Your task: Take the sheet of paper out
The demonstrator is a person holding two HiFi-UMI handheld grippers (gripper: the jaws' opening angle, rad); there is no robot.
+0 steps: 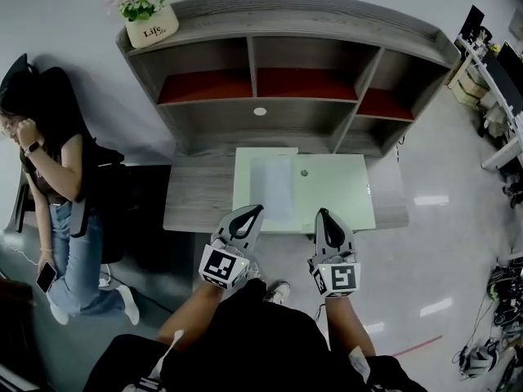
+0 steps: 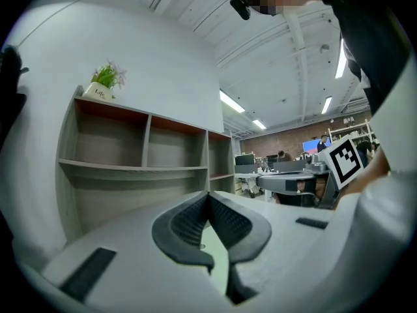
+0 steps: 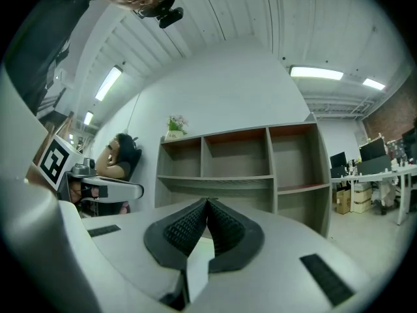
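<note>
Left gripper (image 1: 254, 210): jaws are pressing together at the tips, gripping nothing.
Right gripper (image 1: 321, 213): jaws are likewise resting shut and empty.
Sheet of paper (image 1: 272, 188): lying flat on the pale green folder (image 1: 343, 194) on the desk (image 1: 192, 198), just beyond the left gripper's tips and left of the right gripper's.

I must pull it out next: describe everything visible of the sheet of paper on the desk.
The sheet of paper is a whitish rectangle lying flat on the left half of a pale green folder on the desk; on or inside it, I cannot tell. The shut left gripper hangs at its near edge.
</note>
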